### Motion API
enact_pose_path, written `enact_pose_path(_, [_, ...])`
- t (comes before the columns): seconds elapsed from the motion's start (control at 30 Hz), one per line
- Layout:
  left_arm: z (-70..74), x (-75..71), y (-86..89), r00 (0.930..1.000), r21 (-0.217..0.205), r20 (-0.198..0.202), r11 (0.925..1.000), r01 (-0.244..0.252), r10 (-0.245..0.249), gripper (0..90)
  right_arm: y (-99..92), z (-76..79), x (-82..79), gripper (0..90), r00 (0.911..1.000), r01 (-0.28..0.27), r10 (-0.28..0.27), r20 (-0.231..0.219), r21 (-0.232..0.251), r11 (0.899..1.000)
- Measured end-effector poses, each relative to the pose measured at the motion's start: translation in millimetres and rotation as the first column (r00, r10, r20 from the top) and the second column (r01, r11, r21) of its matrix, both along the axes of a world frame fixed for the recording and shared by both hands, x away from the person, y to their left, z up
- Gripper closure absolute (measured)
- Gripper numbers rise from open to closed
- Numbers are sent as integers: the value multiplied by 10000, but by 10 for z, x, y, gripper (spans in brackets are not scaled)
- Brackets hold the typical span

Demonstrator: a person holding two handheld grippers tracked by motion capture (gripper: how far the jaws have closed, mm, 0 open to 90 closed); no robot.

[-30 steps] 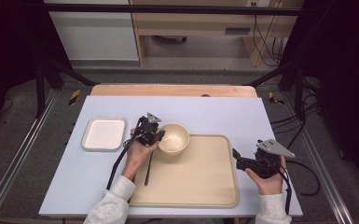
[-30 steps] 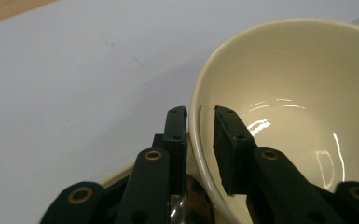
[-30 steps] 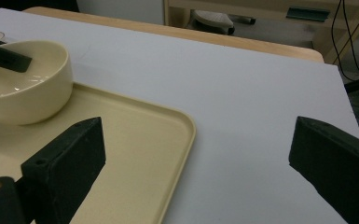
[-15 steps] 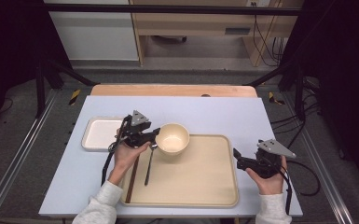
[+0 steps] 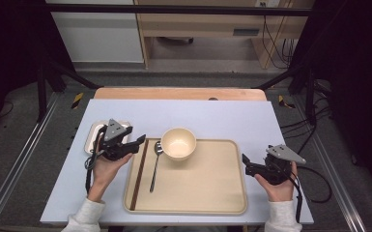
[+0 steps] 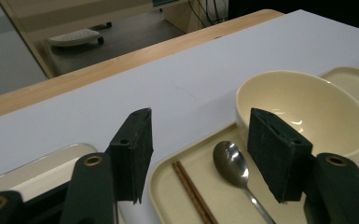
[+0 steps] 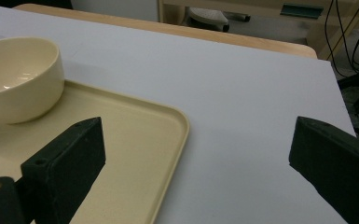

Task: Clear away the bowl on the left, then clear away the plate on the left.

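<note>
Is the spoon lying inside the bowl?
No, the spoon lies flat on the tray, left of the bowl and beside the chopsticks.

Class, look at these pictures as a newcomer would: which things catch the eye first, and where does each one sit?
A cream bowl stands at the far left of a beige tray, with a metal spoon and dark chopsticks lying beside it on the tray. The left tool hovers open over the tray's left edge, nothing between its jaws. The right tool waits open at the tray's right edge.
</note>
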State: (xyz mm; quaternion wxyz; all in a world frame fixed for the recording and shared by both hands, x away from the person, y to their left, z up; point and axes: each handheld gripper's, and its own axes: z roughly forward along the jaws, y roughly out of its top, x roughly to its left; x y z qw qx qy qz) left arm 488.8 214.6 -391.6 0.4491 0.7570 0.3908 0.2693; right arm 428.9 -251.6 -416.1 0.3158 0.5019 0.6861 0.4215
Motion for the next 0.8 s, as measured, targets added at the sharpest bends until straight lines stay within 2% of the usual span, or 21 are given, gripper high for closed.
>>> enact_pose_path(0.4, [-73, 27, 371, 9970, 33, -147, 9971, -757, 757, 333, -10, -9, -4, 40, 10000, 32, -32, 14, -7, 10000])
enact_pose_path(0.47, [-77, 41, 431, 9954, 142, -119, 9954, -945, 946, 332, -11, -9, -3, 40, 10000, 27, -27, 23, -32, 10000])
enact_pose_path(0.67, [-43, 123, 672, 9904, -245, -243, 9903, -1366, 1360, 318, -8, -6, 3, 40, 10000, 32, -32, 31, 21, 10000])
enact_pose_path(0.7, [-21, 144, 763, 9873, -344, -196, 9868, -1584, 1578, 315, -4, -7, 3, 40, 10000, 16, -16, 18, -10, 10000])
enact_pose_path(0.8, [-2, 168, 845, 9848, -498, -238, 9837, -1730, 1720, 314, -1, 0, 0, 40, 10000, -5, 5, 42, -6, 10000])
